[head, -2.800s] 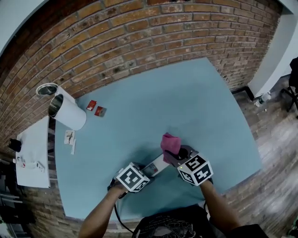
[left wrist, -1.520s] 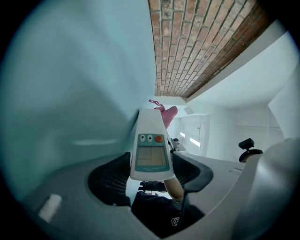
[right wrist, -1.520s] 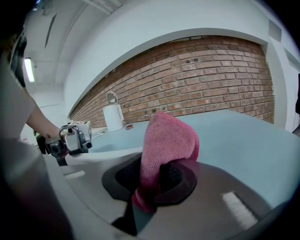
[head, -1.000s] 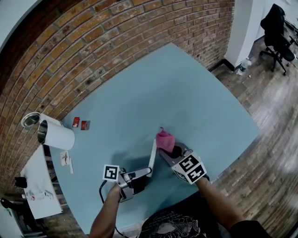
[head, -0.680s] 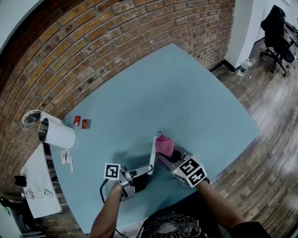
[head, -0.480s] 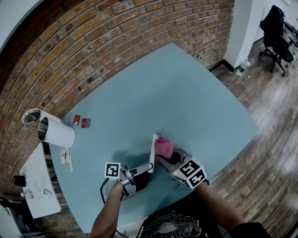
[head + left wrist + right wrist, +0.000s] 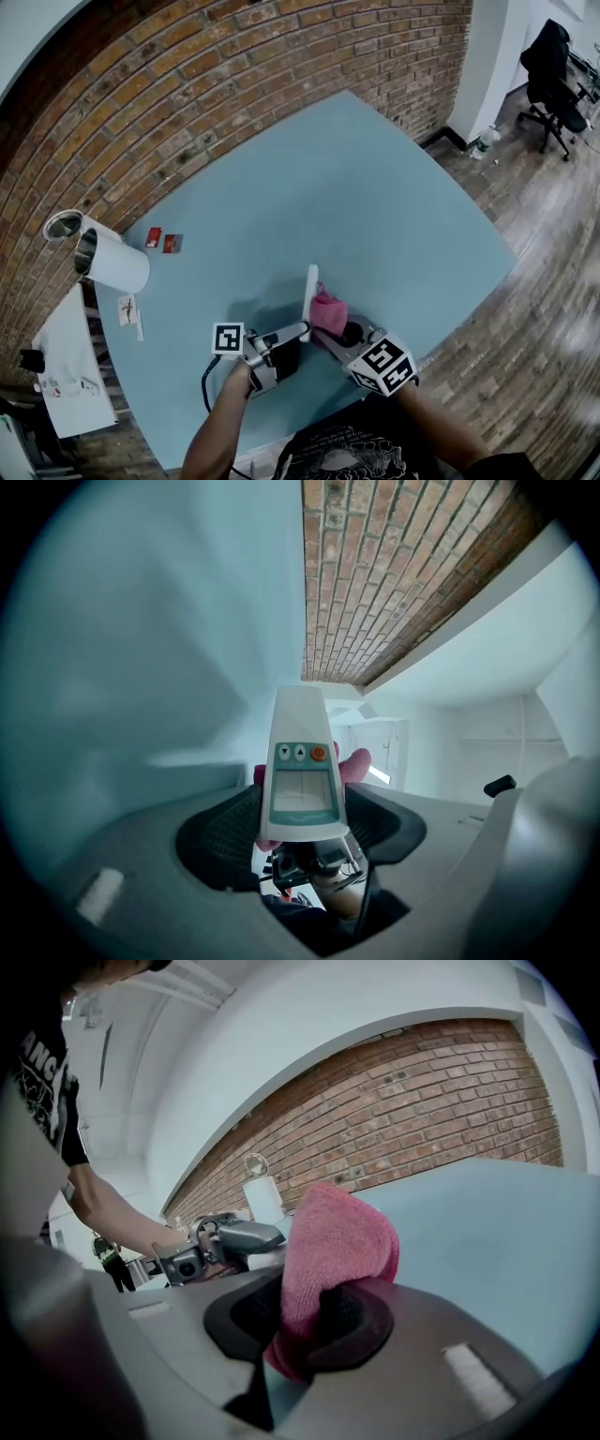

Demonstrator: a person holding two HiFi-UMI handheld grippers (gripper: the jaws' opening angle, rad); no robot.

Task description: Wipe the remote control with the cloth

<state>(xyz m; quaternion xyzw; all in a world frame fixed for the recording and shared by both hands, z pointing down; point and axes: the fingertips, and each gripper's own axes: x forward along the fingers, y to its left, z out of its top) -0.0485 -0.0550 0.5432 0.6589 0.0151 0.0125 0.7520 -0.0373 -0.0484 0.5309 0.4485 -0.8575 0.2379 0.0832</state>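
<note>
A white remote control (image 7: 308, 289) with a grey screen and an orange button (image 7: 302, 761) is held just above the blue table (image 7: 375, 187). My left gripper (image 7: 296, 331) is shut on its near end, a dark pad (image 7: 220, 832) on either side. The pink cloth (image 7: 328, 311) presses against the remote's right side near that end. It peeks out from behind the remote in the left gripper view (image 7: 357, 760). My right gripper (image 7: 330, 334) is shut on the cloth (image 7: 333, 1251), which bulges up out of its jaws (image 7: 300, 1321).
A white cylinder (image 7: 116, 267) lies on its side at the table's left edge, with a metal lid (image 7: 62, 225) beyond it. Two small red packets (image 7: 163, 241) and paper slips (image 7: 128, 310) lie nearby. There is a white side table (image 7: 66, 375) at left, and a chair (image 7: 553, 56) and bottle (image 7: 480, 142) at right.
The right gripper has drawn the pink cloth along the remote toward the person, from its middle to near the held end. The left gripper and the remote have kept still.
</note>
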